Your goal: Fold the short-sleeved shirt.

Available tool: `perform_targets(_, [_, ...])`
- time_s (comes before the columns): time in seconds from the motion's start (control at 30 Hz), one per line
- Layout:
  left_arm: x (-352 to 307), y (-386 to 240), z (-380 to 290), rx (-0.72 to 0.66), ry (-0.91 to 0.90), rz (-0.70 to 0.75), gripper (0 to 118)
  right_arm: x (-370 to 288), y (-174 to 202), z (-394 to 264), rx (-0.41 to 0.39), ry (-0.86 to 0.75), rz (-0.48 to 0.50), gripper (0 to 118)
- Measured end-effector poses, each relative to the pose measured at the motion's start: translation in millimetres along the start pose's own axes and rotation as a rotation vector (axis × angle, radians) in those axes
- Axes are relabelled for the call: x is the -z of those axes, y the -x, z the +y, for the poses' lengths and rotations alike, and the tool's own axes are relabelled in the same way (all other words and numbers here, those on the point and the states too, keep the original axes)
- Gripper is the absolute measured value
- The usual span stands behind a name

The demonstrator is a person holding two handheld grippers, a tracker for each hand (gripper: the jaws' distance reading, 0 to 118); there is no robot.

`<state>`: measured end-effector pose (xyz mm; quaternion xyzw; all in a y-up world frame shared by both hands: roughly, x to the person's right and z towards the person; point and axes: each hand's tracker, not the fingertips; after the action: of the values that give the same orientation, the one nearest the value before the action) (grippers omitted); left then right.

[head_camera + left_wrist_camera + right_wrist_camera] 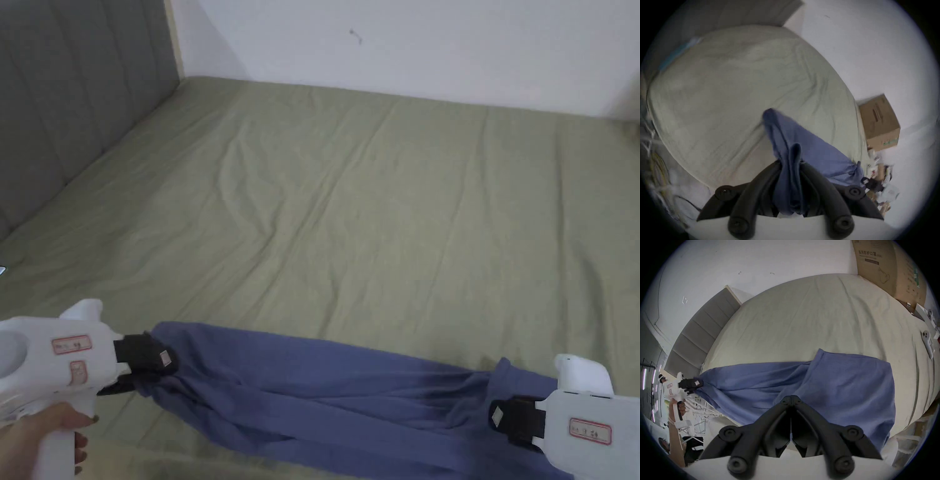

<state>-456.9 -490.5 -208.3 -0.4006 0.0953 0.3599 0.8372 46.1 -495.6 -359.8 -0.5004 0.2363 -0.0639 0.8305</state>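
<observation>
A blue short-sleeved shirt (325,387) hangs stretched in a band over the near edge of the bed (375,187). My left gripper (165,362) is shut on its left end; in the left gripper view a bunch of blue cloth (791,175) is pinched between the jaws of the left gripper (790,162). My right gripper (497,415) is shut on the right end, where the folds converge. In the right gripper view the right gripper (791,397) has its jaws pressed together at the shirt (834,386), whose right part lies flat on the sheet. The left gripper (695,383) is seen there farther off.
The bed is covered with a wrinkled pale green sheet (802,313). A grey padded headboard (62,94) runs along the left, a white wall (406,37) behind. A cardboard box (878,123) stands past the bed's right side. A white controller (927,344) lies near that edge.
</observation>
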Motion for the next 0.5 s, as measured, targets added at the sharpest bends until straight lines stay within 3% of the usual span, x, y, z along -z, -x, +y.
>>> perform_targets(0.2, [2.8, -141.6, -20.4, 0.446, -0.007, -0.044, 7, -14.9, -20.2, -0.4, 0.042, -0.030, -0.015, 0])
perform_targets(0.33, [48.3, -218.9, -76.4, 0.804, 0.065, -0.074, 7, -25.9, -33.1, -1.7, 0.079, -0.056, -0.018, 0])
perform_targets(0.4, [75.5, -240.8, -107.8, 0.895, 0.120, -0.117, 9, -29.3, -41.3, -3.3, 0.089, -0.062, -0.021, 0])
perform_targets(0.43, [90.9, -247.5, -122.9, 0.930, 0.162, -0.147, 16, -31.3, -45.4, -4.7, 0.096, -0.064, -0.027, 0])
perform_targets(0.47, [103.6, -249.0, -134.1, 0.938, 0.198, -0.180, 34, -32.9, -49.2, -6.0, 0.102, -0.064, -0.030, 0])
perform_targets(0.5, [113.9, -249.4, -142.6, 0.939, 0.228, -0.186, 70, -34.1, -53.7, -7.6, 0.111, -0.064, -0.033, 0])
